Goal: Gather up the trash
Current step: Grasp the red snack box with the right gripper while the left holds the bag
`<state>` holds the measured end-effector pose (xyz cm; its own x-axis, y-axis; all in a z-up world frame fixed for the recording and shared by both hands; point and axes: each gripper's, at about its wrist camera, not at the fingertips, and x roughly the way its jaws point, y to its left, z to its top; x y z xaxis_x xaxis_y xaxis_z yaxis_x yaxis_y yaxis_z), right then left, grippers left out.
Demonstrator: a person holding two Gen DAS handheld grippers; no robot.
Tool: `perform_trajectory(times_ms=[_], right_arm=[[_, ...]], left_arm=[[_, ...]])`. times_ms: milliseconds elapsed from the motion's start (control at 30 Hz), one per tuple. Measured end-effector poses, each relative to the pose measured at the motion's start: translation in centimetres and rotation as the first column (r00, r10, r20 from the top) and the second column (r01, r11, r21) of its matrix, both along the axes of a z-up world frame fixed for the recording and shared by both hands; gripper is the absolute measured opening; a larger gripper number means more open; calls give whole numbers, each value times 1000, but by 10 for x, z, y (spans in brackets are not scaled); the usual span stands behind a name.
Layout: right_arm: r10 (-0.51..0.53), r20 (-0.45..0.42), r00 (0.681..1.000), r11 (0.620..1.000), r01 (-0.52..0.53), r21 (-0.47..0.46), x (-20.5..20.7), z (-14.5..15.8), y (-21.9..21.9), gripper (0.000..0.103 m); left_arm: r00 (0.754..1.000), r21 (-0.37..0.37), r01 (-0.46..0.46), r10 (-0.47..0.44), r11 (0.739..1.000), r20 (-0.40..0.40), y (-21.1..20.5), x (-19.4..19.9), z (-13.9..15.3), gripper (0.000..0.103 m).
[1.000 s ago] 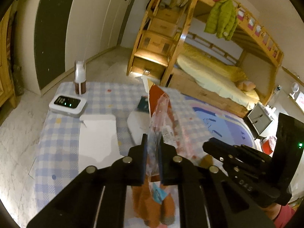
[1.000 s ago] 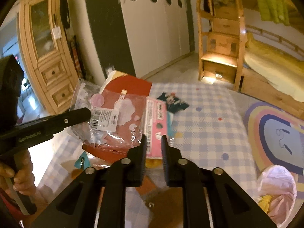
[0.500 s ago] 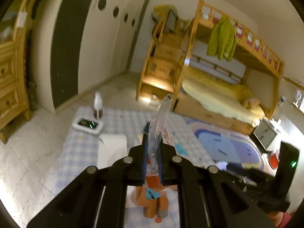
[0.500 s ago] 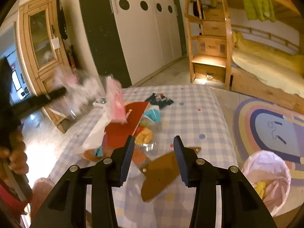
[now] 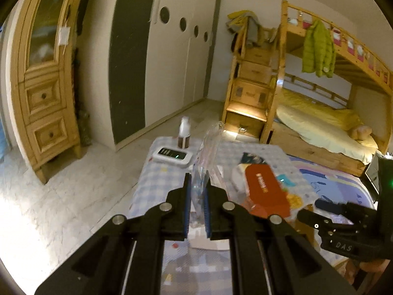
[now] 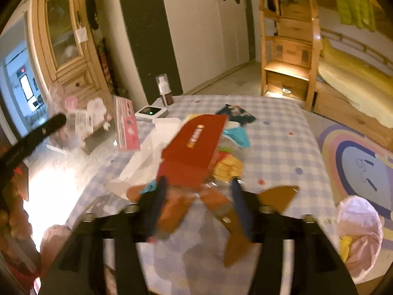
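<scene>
Left gripper (image 5: pixel 196 189) has carried the clear plastic wrapper (image 5: pixel 206 152) off the red box (image 6: pixel 196 145), still pinching it, now held upright off the table's (image 6: pixel 282 132) left edge. Right gripper (image 6: pixel 196 196), jaws just spread wide and empty, tilts down over the litter.

The letters "DAS" stand in white on the black body of the right gripper (image 5: pixel 316 205). Ahead of that claw, the red box (image 6: pixel 196 145) carries gold lettering along its top, too blurred to read.
</scene>
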<state>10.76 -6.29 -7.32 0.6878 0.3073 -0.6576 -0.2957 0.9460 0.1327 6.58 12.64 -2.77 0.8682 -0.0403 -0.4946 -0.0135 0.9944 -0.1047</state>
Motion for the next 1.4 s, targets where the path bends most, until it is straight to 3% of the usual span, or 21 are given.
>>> perform_trajectory(times_ms=[100, 567, 667, 800, 933, 1133, 1400], right_arm=[[-7, 12, 1000, 999, 7, -34, 12, -3, 20, 87], [-104, -33, 994, 978, 96, -186, 57, -33, 57, 87], [-102, -41, 994, 979, 93, -180, 60, -35, 56, 79], [-88, -28, 996, 981, 82, -174, 58, -32, 57, 75], [-77, 41, 996, 987, 82, -141, 50, -16, 51, 74], [-94, 169, 981, 994, 102, -40, 25, 33, 20, 74], [-154, 204, 967, 988, 156, 4, -17, 62, -38, 74]], left_arm=[[1000, -17, -6, 5, 1000, -13, 8, 2, -6, 7], [999, -78, 15, -17, 997, -33, 24, 11, -23, 7], [999, -77, 15, -17, 997, -32, 24, 11, -23, 7], [999, -79, 11, -14, 997, -31, 26, 11, -23, 7], [1000, -76, 7, -9, 997, -19, 24, 9, -15, 7], [998, -65, 47, -44, 997, 48, 11, 2, 14, 7], [977, -36, 195, -192, 980, 90, -56, -5, 34, 7]])
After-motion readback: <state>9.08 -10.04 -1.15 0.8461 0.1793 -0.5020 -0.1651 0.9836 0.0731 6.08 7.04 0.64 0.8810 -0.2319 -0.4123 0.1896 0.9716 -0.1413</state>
